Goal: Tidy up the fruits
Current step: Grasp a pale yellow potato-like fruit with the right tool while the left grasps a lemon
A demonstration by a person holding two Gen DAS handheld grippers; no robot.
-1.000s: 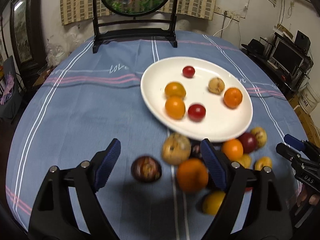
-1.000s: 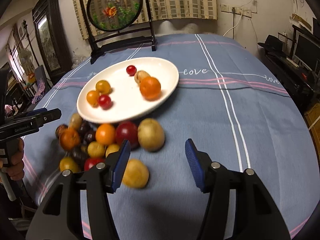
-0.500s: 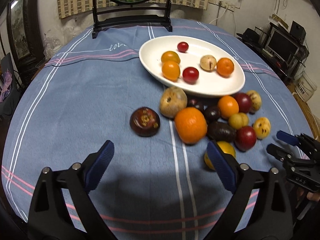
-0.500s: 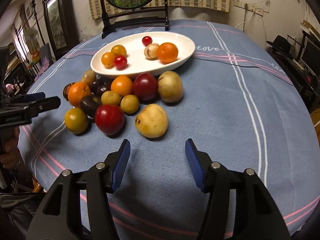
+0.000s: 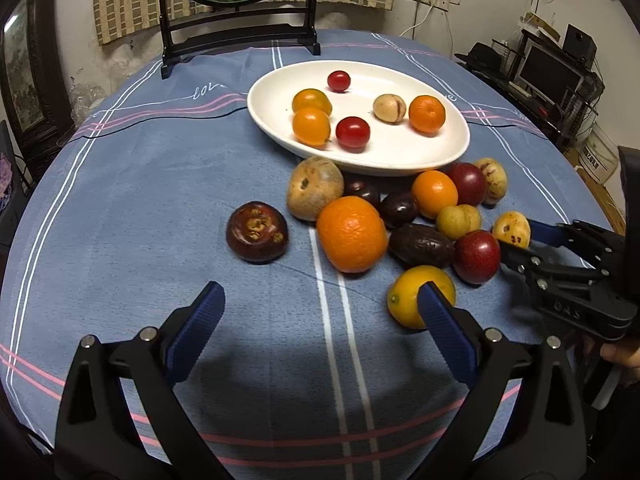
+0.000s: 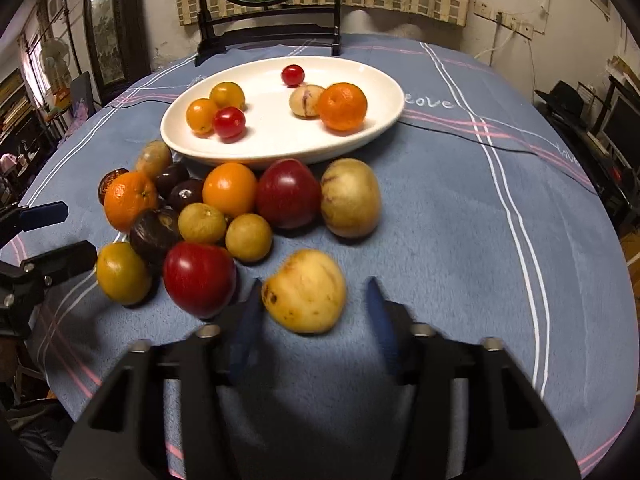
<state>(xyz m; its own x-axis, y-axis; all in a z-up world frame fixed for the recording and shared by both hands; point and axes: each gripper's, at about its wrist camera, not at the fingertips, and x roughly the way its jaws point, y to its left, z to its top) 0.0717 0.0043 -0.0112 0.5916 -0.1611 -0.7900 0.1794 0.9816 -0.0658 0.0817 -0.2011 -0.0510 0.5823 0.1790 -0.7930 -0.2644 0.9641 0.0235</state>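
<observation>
Cluttered room, round table under a blue striped cloth, framed round screen at the far edge. White oval plate already holds six small fruits; a loose pile sits on the cloth just in front of it.

Change since a second ago: both grippers have pulled back from the pile and dropped lower, so the whole heap is now ahead of them. Left gripper has widened to full spread, nothing between its pads; the yellow citrus lies just behind its right finger, and the dark mangosteen sits apart from the heap, ahead of the gap.

Right gripper is closing, jaws blurred, with the yellow spotted fruit between them. The left pad looks at the skin, while the right pad still shows a gap, so no firm grip yet.

Meaning: sorting is partly done, and this yellow fruit is likely the next pick for the plate.
</observation>
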